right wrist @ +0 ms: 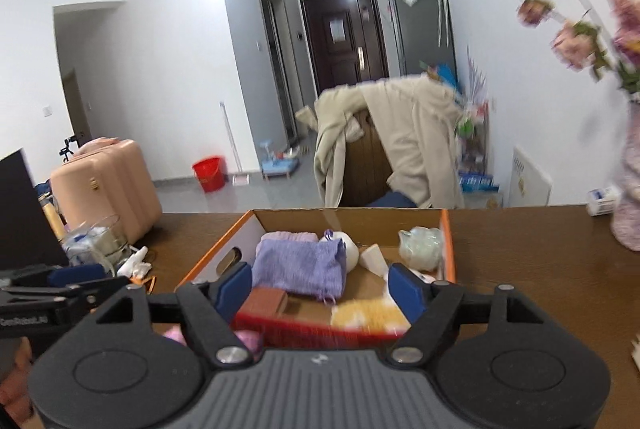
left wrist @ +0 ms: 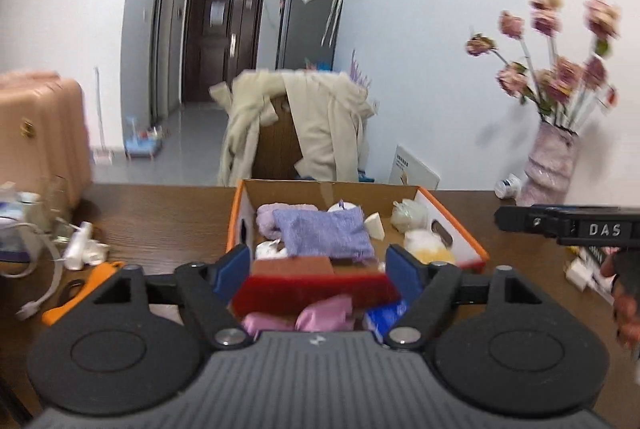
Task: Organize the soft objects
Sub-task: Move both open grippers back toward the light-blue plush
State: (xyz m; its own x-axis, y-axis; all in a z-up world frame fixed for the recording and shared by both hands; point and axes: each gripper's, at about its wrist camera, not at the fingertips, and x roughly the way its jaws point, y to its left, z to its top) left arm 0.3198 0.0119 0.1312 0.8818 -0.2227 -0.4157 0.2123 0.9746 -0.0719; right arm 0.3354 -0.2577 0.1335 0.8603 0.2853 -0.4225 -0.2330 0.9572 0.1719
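An orange-rimmed cardboard box [left wrist: 460,225] [right wrist: 448,241] stands on the brown table, straight ahead of both grippers. Inside lie a purple knitted cloth [left wrist: 326,231] [right wrist: 300,269], a white sponge wedge [left wrist: 376,225], a pale mesh pouf [right wrist: 422,243] and a yellow fluffy piece [right wrist: 368,313]. Pink satin pouches [left wrist: 324,313] and a blue packet [left wrist: 384,313] rest in front of the box's red near wall. My left gripper [left wrist: 318,265] is open above that wall and holds nothing. My right gripper [right wrist: 320,289] is also open and empty, to the right of the left one.
A vase of pink flowers [left wrist: 552,161] stands at the table's right rear. Orange scissors [left wrist: 80,289], white cables and a glass jar [right wrist: 96,241] crowd the left side. Behind the table are a chair draped with a beige coat [left wrist: 304,125] and a pink suitcase [left wrist: 40,133].
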